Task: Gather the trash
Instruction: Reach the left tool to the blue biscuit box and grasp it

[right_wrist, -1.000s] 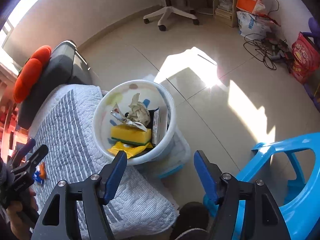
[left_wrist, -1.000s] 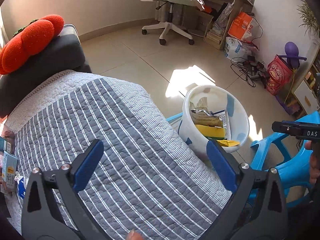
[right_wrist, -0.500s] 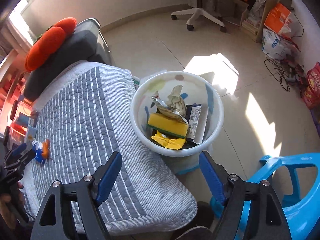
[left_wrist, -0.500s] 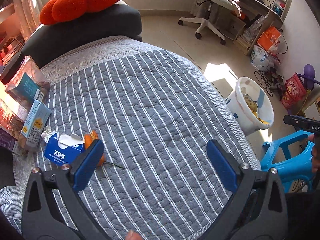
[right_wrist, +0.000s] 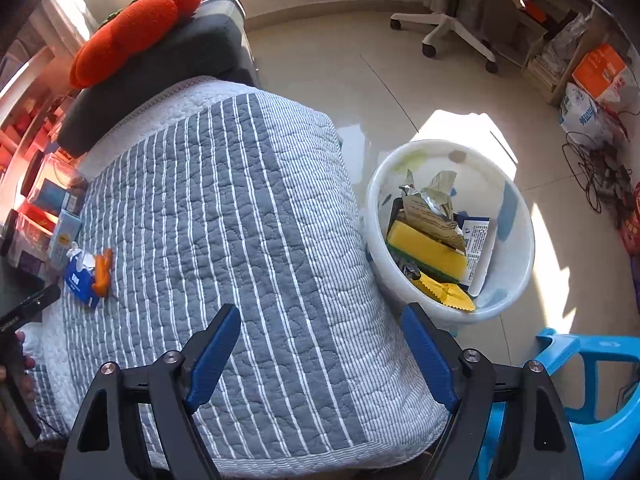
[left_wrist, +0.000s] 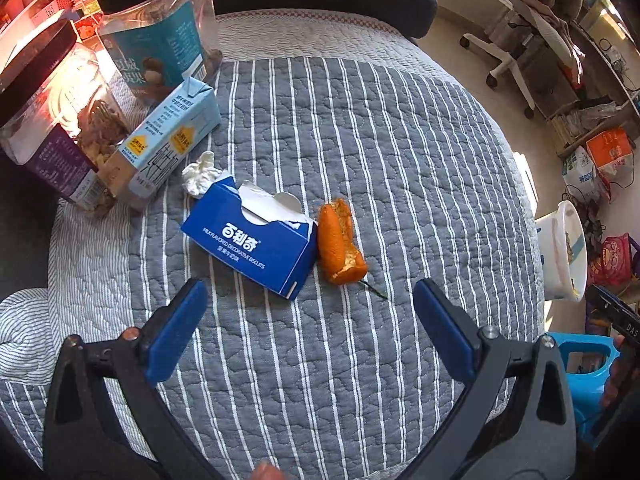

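Grey striped quilt [left_wrist: 360, 160]: covers the surface, trash lies on it
Left claw [left_wrist: 308, 330]: wide open, empty, hovering over quilt, just short of the blue box
Blue box [left_wrist: 250, 238]: torn open on top, lying flat on quilt, white lettering
Orange peel [left_wrist: 339, 242]: touching the box's right end, thin green stem at its near tip
Tissue wad [left_wrist: 200, 172]: white, crumpled, just behind the box
Milk carton [left_wrist: 168, 140]: light blue, lying tilted beside two snack jars at left edge
Right claw [right_wrist: 320, 352]: wide open, empty, above quilt's near edge
Trash bin [right_wrist: 516, 280]: white, on floor beside the quilt, well apart from box
Bin contents: yellow sponge [right_wrist: 428, 248], crumpled wrappers, yellow packet
Blue stool [right_wrist: 580, 380]: just right of right claw
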{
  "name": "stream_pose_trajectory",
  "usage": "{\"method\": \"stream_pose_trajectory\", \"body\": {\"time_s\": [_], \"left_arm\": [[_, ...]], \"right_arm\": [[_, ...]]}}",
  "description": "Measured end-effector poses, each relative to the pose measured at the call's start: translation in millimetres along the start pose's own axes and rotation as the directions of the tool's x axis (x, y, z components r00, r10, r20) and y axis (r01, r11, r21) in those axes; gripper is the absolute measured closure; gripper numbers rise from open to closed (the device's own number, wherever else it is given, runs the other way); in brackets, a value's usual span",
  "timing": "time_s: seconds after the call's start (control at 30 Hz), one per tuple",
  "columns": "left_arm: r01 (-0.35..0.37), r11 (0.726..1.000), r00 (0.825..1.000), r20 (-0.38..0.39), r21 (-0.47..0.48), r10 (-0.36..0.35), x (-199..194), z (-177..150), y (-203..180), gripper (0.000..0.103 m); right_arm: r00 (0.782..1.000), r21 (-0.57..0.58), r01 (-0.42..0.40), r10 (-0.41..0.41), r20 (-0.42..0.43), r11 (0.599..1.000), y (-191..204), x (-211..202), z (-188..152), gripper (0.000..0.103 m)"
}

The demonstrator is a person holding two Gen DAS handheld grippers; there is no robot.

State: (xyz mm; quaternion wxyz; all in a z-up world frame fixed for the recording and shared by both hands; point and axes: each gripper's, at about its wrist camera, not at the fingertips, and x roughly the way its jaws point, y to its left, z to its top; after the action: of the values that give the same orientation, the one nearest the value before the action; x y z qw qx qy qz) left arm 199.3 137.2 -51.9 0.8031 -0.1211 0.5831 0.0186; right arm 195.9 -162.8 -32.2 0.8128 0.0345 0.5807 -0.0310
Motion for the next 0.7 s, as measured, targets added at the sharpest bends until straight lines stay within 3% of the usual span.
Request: {"method": "stream_pose_trajectory", "body": {"time_s": [0.17,0.33,0.67,0.7], "left_arm": [[-0.068,0.997,0.995,-0.077,-0.036,0.065,28.8,11.0,22.4,0.001],[-0.046,0.965,0.996,-0.09,-0.258,0.024,47.4,19.6,56.5,0.001],[-0.043,0.914,0.998,-0.062,-0.404,0.019,75.3,20.5,66.2,0.033],[-0.039,0.917,0.998,-0.051,-0.398,0.021,74.6,20.6,67.1,0.042]], "right_arm": [[1.0,-0.017,-0.012,0.012,-0.014,1.0,21.9,9.0,4.8,0.019],[0.999,-0.011,-0.019,0.019,-0.029,1.0,33.2,17.7,8.5,0.019],[0.998,-0.011,-0.017,0.016,-0.052,1.0,46.1,32.6,14.9,0.019],[0.998,-0.011,-0.019,0.018,-0.054,1.0,47.0,33.4,15.3,0.019]]}}
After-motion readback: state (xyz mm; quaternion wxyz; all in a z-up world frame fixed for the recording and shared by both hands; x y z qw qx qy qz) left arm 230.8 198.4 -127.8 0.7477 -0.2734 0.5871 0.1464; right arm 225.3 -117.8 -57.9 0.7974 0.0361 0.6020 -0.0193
